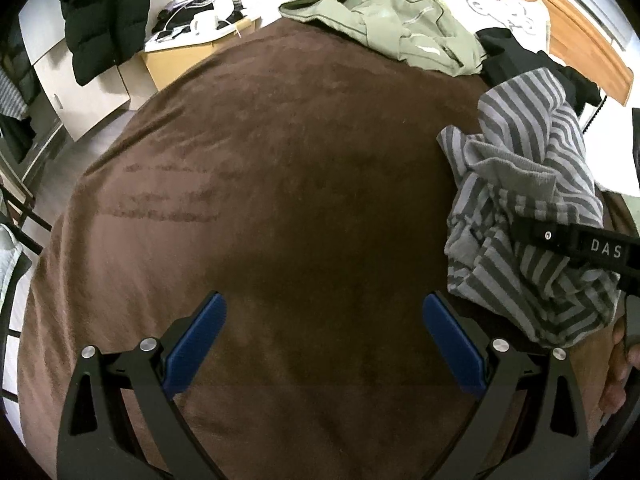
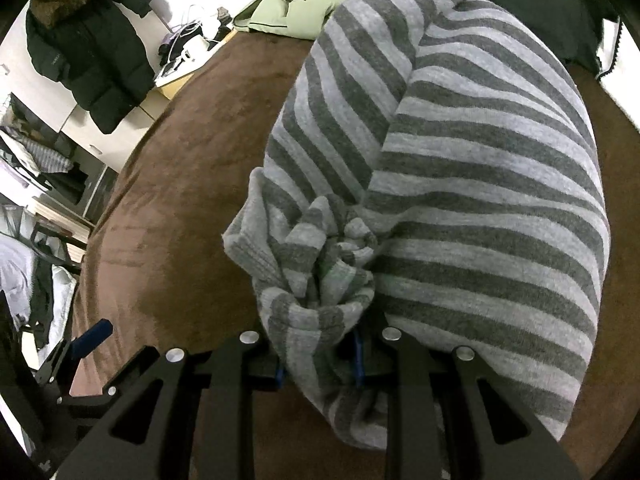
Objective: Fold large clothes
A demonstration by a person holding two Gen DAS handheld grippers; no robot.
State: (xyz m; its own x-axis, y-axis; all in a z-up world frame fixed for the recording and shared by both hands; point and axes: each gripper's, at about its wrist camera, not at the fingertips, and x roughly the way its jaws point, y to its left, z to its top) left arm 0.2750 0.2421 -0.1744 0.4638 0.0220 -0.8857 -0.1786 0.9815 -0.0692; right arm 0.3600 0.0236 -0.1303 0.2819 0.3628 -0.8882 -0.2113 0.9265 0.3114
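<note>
Bed covered by a brown blanket, napped surface showing brush marks at the left. Lying on it: a green garment, crumpled at the far edge; a black garment just right of the green one; a striped grey garment, bunched at the right side, its lower part resting on the blanket. A white printed item lies at the far right, behind the green and black garments.

the left gripper hangs over the bare middle of the brown blanket, its blue pads spread wide with nothing between them. near the blanket's right edge the right gripper pinches a bunched grey striped garment; a green garment and a black garment lie crumpled at the far right corner
</note>
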